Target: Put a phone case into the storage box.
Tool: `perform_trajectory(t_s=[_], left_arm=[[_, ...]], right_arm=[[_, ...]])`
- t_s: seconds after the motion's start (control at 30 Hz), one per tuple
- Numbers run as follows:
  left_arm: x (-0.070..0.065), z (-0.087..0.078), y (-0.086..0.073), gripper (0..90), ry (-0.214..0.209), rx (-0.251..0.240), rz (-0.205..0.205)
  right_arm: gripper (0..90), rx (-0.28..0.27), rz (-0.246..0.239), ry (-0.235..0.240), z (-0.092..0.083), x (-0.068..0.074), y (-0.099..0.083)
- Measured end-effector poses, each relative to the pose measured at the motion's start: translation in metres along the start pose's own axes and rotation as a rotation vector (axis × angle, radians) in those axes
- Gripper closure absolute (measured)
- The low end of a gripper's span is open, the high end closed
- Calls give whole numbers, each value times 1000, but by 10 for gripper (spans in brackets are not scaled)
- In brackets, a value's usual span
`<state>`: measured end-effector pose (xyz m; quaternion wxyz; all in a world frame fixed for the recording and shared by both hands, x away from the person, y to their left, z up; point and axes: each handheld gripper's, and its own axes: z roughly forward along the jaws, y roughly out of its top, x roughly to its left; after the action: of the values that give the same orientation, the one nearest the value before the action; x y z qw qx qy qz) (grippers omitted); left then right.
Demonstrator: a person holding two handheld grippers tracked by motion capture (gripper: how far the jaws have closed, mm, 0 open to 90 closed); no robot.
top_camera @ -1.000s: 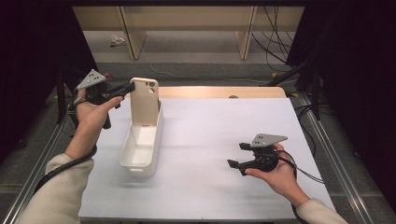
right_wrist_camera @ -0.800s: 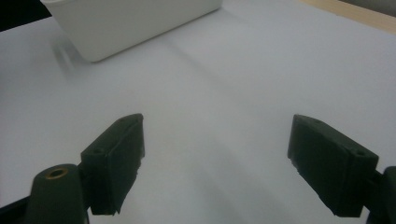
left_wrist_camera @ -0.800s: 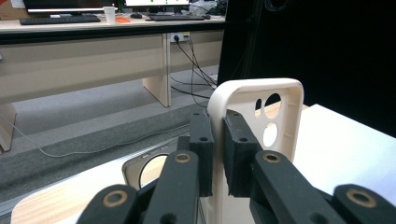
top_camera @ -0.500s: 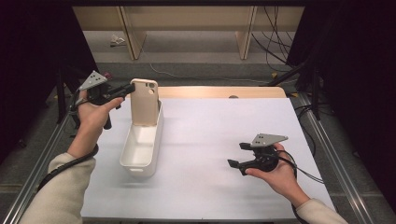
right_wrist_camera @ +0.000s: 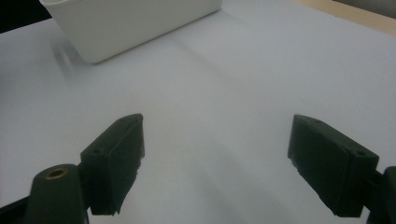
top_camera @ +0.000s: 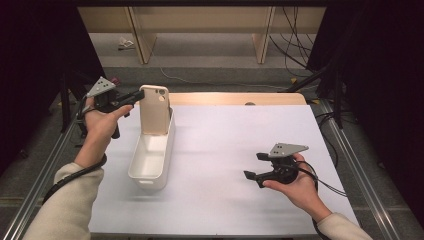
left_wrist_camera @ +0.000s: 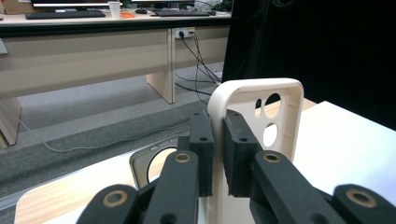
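Left gripper (top_camera: 134,96) pinches the upright phone case (top_camera: 155,109) level.

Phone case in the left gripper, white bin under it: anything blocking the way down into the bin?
Nothing visible. The left gripper is shut on the edge of the beige phone case, which stands upright with its lower end already inside the far end of the white bin. What shows of the bin's inside looks bare. The right gripper is open, well off to the side.

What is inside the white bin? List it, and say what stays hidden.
The beige phone case stands upright at the white bin's far end, pinched by the left gripper. The near part looks empty; the case's lower end is hidden.
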<state>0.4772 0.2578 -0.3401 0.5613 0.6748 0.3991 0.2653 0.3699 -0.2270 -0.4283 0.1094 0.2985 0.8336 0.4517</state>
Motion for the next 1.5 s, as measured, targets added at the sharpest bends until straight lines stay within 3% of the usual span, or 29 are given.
perform_trajectory(t_s=[1.5], left_arm=[[6,15,-12,827,15,33,-3]], right_arm=[[197,0,1,3,0,0,0]])
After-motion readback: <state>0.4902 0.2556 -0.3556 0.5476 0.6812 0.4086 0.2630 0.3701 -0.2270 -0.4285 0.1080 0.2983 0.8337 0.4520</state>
